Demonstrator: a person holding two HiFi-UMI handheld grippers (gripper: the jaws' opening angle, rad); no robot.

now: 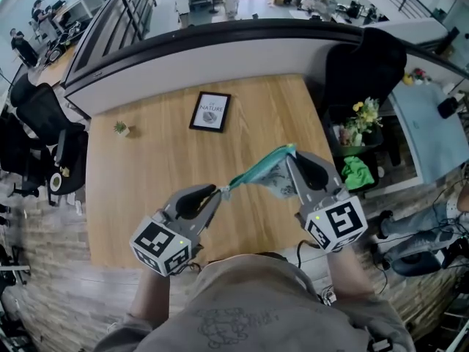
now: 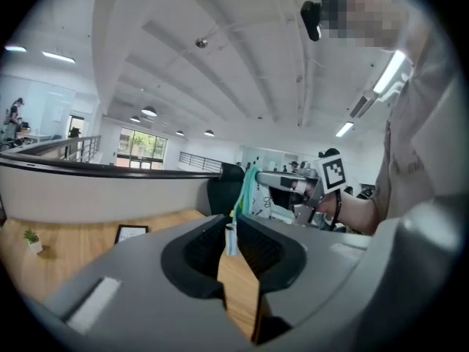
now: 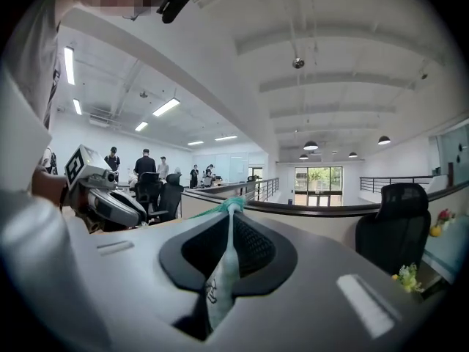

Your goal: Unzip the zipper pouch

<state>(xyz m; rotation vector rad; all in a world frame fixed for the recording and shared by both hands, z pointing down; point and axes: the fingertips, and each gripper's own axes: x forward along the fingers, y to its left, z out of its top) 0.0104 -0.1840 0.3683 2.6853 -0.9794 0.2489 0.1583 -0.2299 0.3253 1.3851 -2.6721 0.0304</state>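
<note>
A teal and white zipper pouch [image 1: 270,170] hangs stretched in the air between my two grippers, above the wooden table [image 1: 154,189]. My right gripper [image 1: 291,157] is shut on the pouch's end; in the right gripper view the fabric [image 3: 222,284] is pinched between the jaws with the teal edge at the tips. My left gripper [image 1: 218,191] is shut on the small pale zipper pull [image 2: 231,239] at the pouch's other end. In the left gripper view the pouch [image 2: 250,188] runs across to the right gripper [image 2: 289,185].
A framed picture [image 1: 210,111] and a tiny potted plant [image 1: 121,128] lie on the table's far part. A black chair [image 1: 363,64], flowers [image 1: 365,114] and a green cloth [image 1: 357,172] stand right of the table. A curved wall [image 1: 220,50] bounds the far edge.
</note>
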